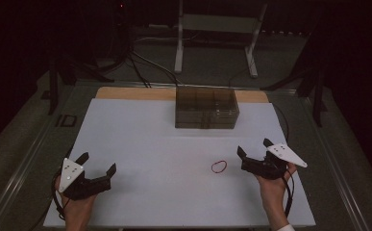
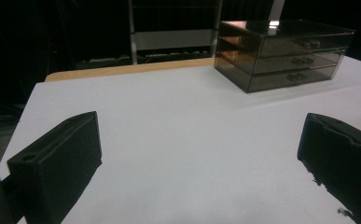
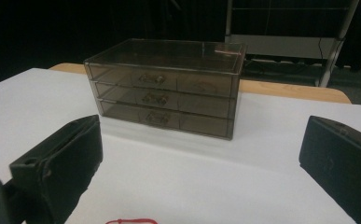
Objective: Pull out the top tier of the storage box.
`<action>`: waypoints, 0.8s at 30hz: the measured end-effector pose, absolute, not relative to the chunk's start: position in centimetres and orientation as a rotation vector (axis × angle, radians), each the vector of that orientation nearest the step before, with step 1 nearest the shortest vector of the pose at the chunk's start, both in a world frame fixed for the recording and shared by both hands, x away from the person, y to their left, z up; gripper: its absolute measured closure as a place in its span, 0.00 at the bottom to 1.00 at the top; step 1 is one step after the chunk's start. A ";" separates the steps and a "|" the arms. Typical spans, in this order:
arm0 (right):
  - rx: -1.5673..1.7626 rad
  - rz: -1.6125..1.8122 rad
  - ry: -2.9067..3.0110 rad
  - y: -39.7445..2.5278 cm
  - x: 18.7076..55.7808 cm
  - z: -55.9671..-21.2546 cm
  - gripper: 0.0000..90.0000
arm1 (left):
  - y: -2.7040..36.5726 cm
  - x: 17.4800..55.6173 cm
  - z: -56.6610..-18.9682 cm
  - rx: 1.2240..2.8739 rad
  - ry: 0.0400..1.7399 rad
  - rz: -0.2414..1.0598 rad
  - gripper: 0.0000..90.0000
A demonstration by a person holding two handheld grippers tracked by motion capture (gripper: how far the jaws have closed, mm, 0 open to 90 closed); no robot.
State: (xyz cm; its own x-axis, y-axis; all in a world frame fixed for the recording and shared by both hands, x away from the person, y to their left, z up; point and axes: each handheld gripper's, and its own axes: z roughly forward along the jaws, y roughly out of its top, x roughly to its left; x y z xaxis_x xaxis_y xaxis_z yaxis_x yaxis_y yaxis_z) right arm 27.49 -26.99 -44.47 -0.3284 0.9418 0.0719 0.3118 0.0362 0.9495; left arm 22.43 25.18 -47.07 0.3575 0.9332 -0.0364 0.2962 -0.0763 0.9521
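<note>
Two grippers: left gripper [image 1: 97,166] and right gripper [image 1: 254,148] are both hovering released, jaws spread, grasping nothing.
Red rubber band loop [image 1: 218,166]: lying flat on the white table sheet [image 1: 145,139], just left of the right gripper.
Smoky transparent three-drawer plastic box [image 1: 206,108]: standing ahead of both grippers, well apart.

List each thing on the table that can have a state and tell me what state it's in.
Drawer box: upright at the far edge, all three drawers shut.
Red rubber band: lying flat and loose on the white sheet, untouched.
Left tool: open, holding nothing.
Right tool: open, holding nothing, beside the band.
</note>
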 end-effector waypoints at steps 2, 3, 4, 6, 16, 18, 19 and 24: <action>1.275 1.307 1.697 -26.9 27.7 -44.4 0.00 | 25.2 22.4 -47.1 1.598 1.130 0.780 0.01; 1.275 1.307 1.695 -26.8 27.7 -44.4 0.00 | 25.2 22.4 -47.1 1.598 1.130 0.781 0.01; 1.274 1.309 1.695 -26.7 27.8 -44.4 0.00 | 25.2 22.4 -47.1 1.598 1.129 0.781 0.01; 1.271 1.308 1.695 -26.5 28.0 -44.3 0.00 | 25.2 22.4 -47.1 1.598 1.130 0.781 0.01; 1.263 1.306 1.694 -25.6 28.9 -44.3 0.00 | 25.2 22.4 -47.1 1.599 1.132 0.784 0.01; 1.267 1.314 1.685 -25.4 29.1 -44.3 0.00 | 25.2 22.4 -47.1 1.600 1.131 0.785 0.01; 1.267 1.312 1.684 -25.4 29.2 -44.4 0.00 | 25.2 22.4 -47.1 1.600 1.130 0.785 0.01; 1.265 1.321 1.673 -24.9 29.7 -44.6 0.00 | 25.2 22.4 -47.1 1.600 1.130 0.785 0.01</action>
State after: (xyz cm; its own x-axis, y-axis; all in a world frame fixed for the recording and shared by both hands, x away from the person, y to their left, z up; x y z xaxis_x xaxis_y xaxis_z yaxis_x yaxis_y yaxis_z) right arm 29.68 -24.93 -44.55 -0.3227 0.9438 0.0712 0.2879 0.0262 0.9573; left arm 22.43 25.22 -47.07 0.3564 0.9338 -0.0325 0.2955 -0.0797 0.9520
